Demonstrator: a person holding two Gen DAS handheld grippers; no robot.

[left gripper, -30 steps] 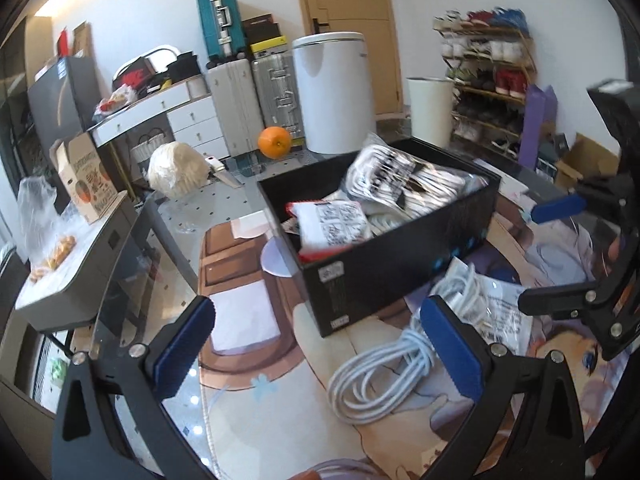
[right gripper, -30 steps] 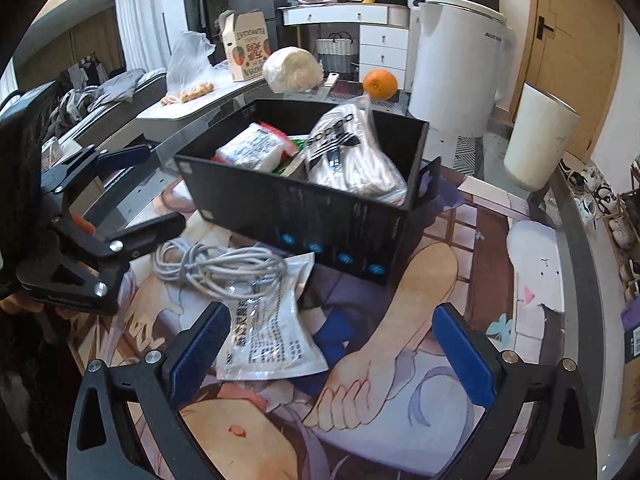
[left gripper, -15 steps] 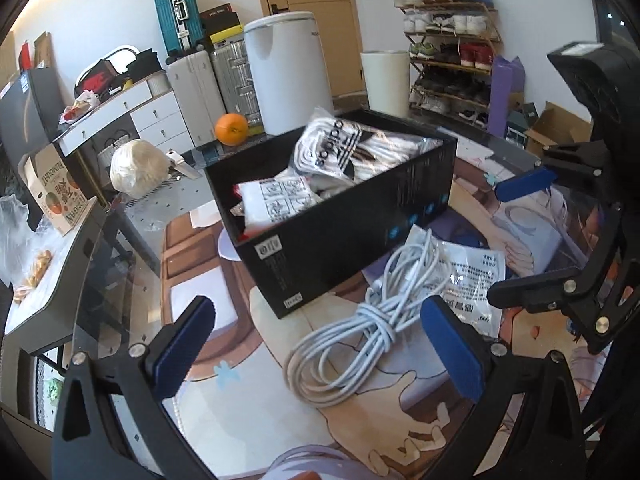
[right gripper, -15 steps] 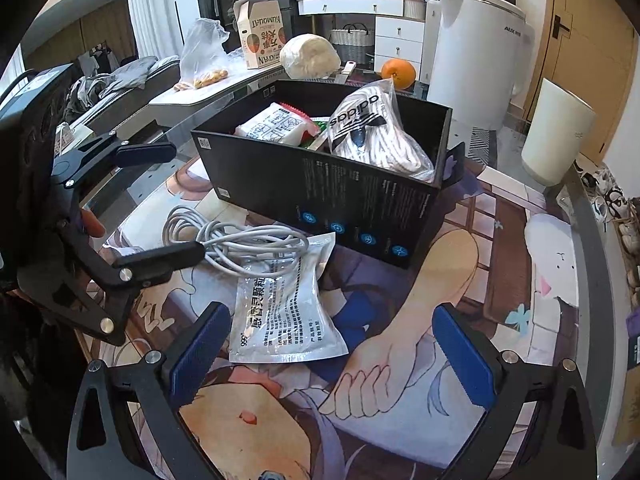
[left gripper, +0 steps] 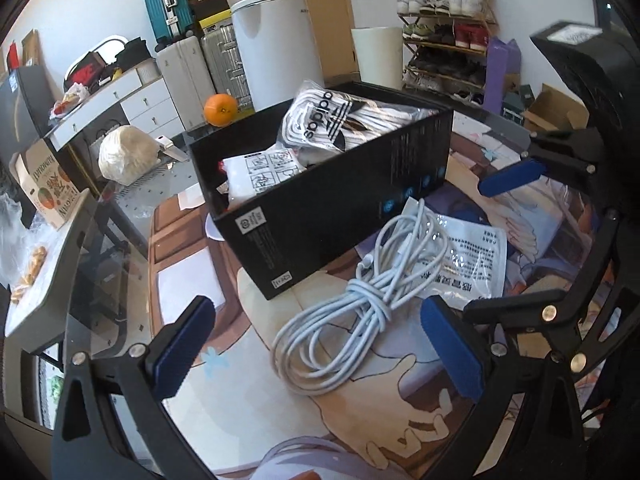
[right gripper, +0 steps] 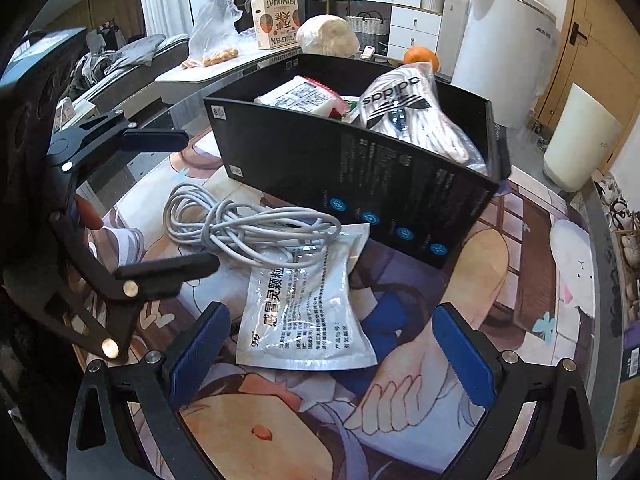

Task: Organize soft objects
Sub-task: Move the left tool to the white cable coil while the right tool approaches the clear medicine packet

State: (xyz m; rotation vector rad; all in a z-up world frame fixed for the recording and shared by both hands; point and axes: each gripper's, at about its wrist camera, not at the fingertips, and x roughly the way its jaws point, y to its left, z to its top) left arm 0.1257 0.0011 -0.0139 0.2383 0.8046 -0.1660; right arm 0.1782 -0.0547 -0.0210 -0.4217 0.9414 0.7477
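The left gripper (left gripper: 320,348) and the right gripper (right gripper: 332,344) both have their jaws wide apart and hold nothing. The white cable bundle (left gripper: 360,296) lies on the printed mat (left gripper: 240,400), partly over the foil packet (right gripper: 308,312), near the black box (left gripper: 340,200).

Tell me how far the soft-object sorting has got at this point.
Done: the adidas bag and a white packet sit in the black box. In hand: nothing; the left tongs and right tongs are open. Left: the white cable bundle and silver sachet lie on the mat.
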